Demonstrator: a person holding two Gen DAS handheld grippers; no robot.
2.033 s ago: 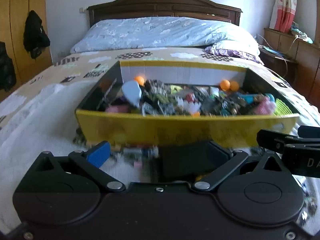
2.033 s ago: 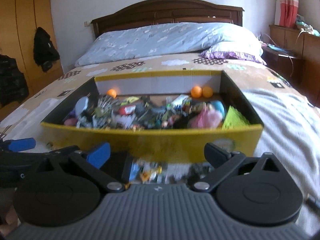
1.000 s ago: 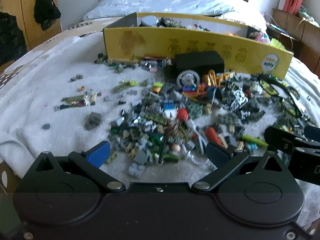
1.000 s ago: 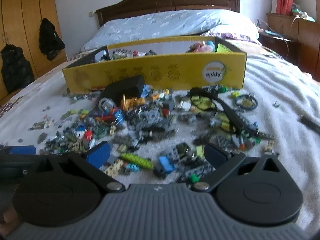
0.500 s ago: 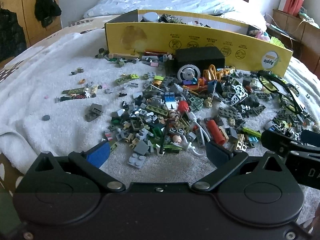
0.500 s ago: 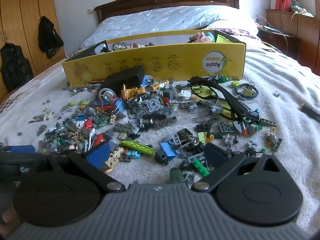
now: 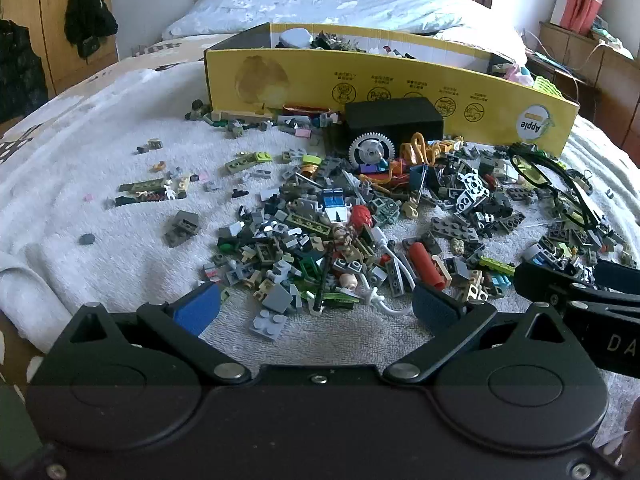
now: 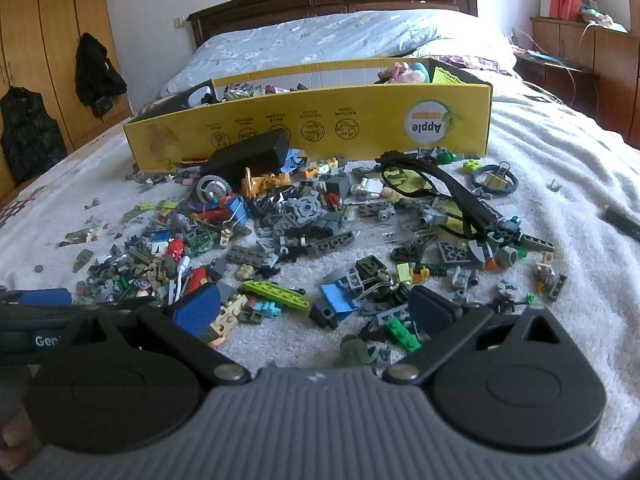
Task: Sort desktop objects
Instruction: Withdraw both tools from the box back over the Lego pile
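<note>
A heap of small toy bricks (image 7: 340, 232) (image 8: 304, 236) lies spread over a white towel on the bed. Behind it stands a long yellow cardboard box (image 7: 400, 80) (image 8: 320, 120) filled with mixed items. My left gripper (image 7: 316, 312) hovers open just before the near edge of the heap, with a grey brick (image 7: 268, 326) between its fingers but untouched. My right gripper (image 8: 316, 314) is open too, low over a blue brick (image 8: 336, 300) and a lime plate (image 8: 276, 290). Each gripper shows at the side of the other's view.
A black block (image 7: 394, 120) (image 8: 248, 156) and a grey gear wheel (image 7: 372, 152) lie against the box front. Black-framed glasses (image 8: 440, 196) and a binder clip on a ring (image 8: 494, 178) lie at the right. Bedside furniture (image 8: 580, 48) lines the right.
Both grippers have drawn back from above the box and come down low in front of the brick heap. Over the last half second they barely moved. Both stayed open.
</note>
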